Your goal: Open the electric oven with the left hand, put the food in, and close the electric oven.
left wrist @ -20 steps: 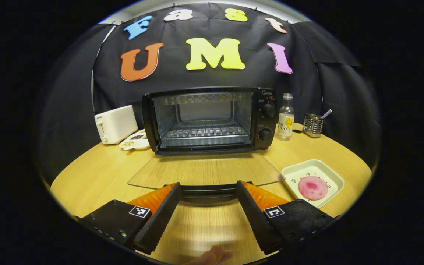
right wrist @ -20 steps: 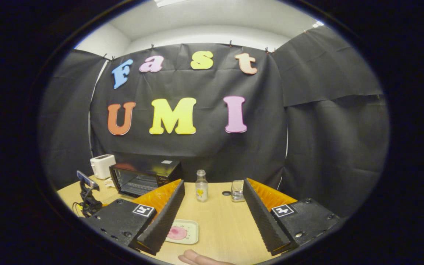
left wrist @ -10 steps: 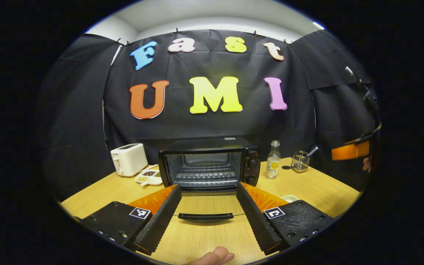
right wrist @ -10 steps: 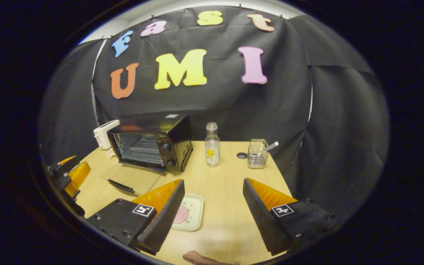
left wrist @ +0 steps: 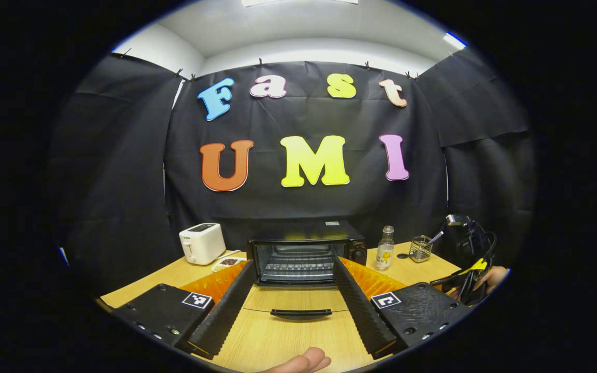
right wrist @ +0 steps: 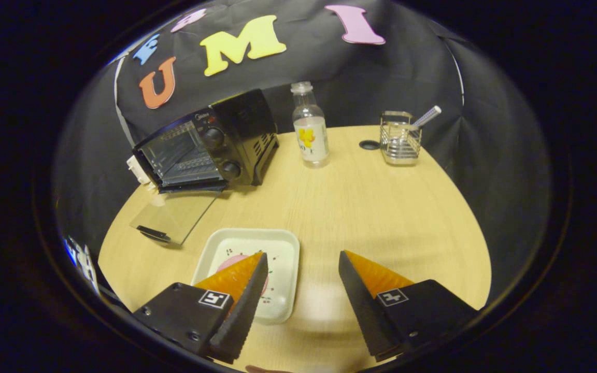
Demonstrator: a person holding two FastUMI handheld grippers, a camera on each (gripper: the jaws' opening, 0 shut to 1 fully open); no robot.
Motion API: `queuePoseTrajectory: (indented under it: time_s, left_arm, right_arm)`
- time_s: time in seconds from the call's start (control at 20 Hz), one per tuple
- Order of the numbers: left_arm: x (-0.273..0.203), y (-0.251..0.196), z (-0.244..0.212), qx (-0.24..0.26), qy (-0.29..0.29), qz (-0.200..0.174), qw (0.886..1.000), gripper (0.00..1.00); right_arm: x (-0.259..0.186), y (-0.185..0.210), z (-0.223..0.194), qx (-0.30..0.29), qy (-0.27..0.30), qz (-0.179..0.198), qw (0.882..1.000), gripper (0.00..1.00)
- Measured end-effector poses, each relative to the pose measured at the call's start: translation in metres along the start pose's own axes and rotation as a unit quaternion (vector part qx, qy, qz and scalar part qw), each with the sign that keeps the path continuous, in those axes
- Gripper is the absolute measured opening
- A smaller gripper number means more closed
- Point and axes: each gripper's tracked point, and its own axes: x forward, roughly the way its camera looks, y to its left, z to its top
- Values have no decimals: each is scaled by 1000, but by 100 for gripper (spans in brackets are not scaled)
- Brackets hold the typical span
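Pale cream and square, the shallow plastic tray [right wrist: 278, 259] carrying the round pink slice of food [right wrist: 226, 261] lies on the light wooden bench [right wrist: 381, 207] directly under my right claw [right wrist: 301, 264], whose jaws stand wide apart with nothing between them. Its left finger [right wrist: 241, 290] overhangs the slice while the other hangs over bare bench, so I judge the pickup calls for a short shift leftward and down. The black electric oven [right wrist: 210, 140] sits well apart, up and to the left, its glass door [right wrist: 174, 217] folded flat onto the bench, cavity facing the tray's side. My left claw [left wrist: 293, 290] is likewise spread and empty, near the door's black handle [left wrist: 301, 313], looking straight into the oven [left wrist: 303, 254]. Most of the slice is hidden behind the finger, so I cannot tell its thickness or how it will take a grip.
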Motion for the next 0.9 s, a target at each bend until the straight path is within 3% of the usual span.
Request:
queuePoseTrajectory:
  time_s: [0.2, 0.25, 0.3, 0.4, 0.5, 0.55, 0.6, 0.75, 0.9]
  left_arm:
    - [-6, 8, 9, -3, 1, 9, 1000, 96]
    - [-8, 11, 12, -2, -2, 13, 1000, 96]
    - [-10, 12, 15, -3, -4, 14, 1000, 95]
    - [-15, 14, 19, -3, -7, 16, 1000, 95]
    - [-18, 17, 22, -1, -10, 19, 1000, 95]
    - [-18, 19, 23, 0, -10, 19, 1000, 95]
    - [-21, 19, 24, 0, -11, 16, 1000, 95]
    - [-30, 21, 29, -16, -15, 5, 1000, 95]
    - [-38, 27, 30, -22, -16, 8, 1000, 95]
  right_arm:
    - [13, 15, -8, 1, 16, 54, 998, 70]
    - [16, 16, -11, 0, 22, 54, 998, 58]
    - [18, 15, -13, 3, 25, 53, 998, 57]
    - [23, 11, -18, 14, 35, 50, 998, 34]
    - [27, 16, -25, 30, 42, 67, 996, 19]
    - [28, 15, -26, 24, 50, 72, 996, 22]
    - [30, 16, -27, 31, 48, 80, 995, 11]
    - [28, 28, -32, 72, 70, 125, 987, 2]
    - [23, 32, -37, 121, 93, 157, 976, 4]
